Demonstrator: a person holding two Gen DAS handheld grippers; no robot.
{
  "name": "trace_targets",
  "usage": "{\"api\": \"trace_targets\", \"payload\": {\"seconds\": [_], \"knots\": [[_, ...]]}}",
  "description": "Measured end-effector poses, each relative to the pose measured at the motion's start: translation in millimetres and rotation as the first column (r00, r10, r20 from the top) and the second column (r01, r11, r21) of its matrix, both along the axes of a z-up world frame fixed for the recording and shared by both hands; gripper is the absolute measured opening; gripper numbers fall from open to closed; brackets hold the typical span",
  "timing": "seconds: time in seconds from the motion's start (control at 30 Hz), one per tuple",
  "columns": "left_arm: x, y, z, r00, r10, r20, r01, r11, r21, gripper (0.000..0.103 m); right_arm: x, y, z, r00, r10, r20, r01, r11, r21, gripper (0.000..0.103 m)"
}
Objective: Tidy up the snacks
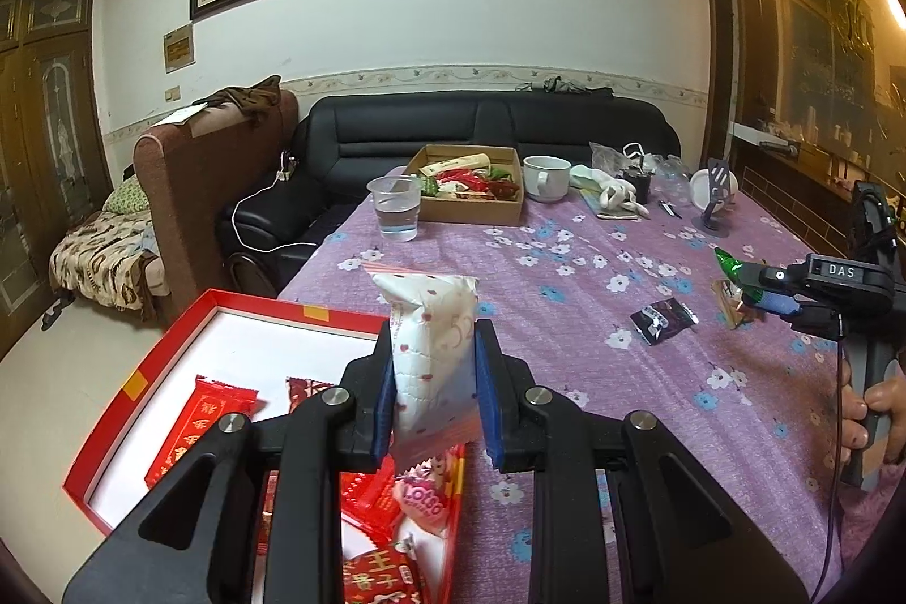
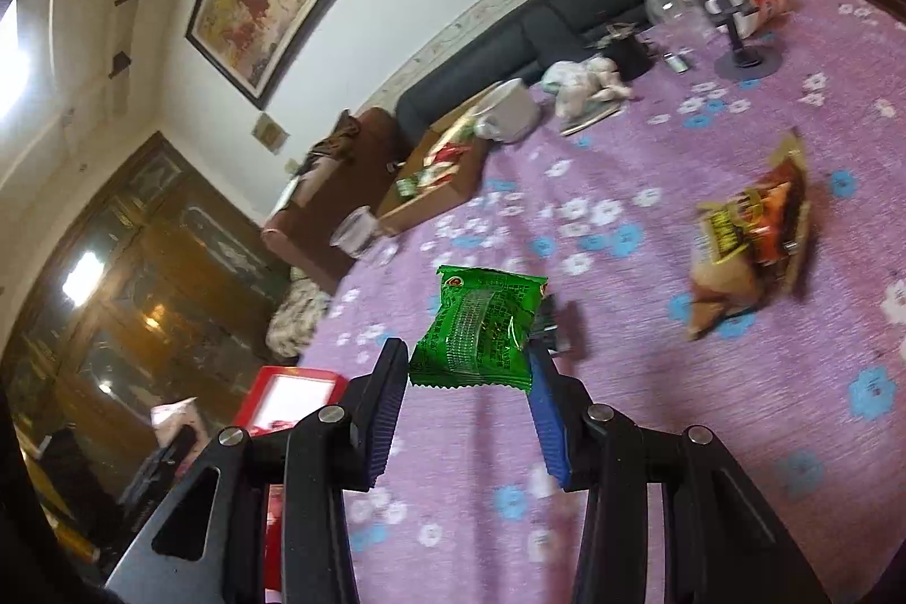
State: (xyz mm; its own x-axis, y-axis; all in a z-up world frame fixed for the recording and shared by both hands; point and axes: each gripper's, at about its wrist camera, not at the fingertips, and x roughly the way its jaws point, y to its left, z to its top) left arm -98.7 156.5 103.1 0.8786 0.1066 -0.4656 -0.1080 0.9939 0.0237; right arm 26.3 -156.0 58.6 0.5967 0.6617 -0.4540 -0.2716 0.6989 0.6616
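My left gripper is shut on a white snack packet with red dots, held upright above the right edge of a red box with a white floor. Red snack packets and a pink packet lie in the box. My right gripper is shut on a green snack packet, held above the purple floral tablecloth. It also shows in the left wrist view at the right. The red box shows in the right wrist view at lower left.
A black snack packet and a brown-orange packet lie on the cloth. At the far end stand a cardboard box of snacks, a plastic cup of water, a white mug, a plush toy and a small stand. A black sofa lies beyond.
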Motion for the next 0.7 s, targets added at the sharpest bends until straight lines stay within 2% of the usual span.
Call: {"api": "trace_targets", "payload": {"seconds": [0.33, 0.7], "knots": [[-13, 29, -1, 0.999, 0.034, 0.014, -0.034, 0.999, -0.034, 0.022, -11, 77, 12, 0.99, 0.144, -0.002, -0.144, 0.989, 0.042, 0.043], [-33, 81, -11, 0.993, 0.114, 0.01, -0.113, 0.99, -0.087, 0.022, -29, 177, 21, 0.948, 0.317, 0.003, -0.317, 0.948, 0.044, 0.043]]}}
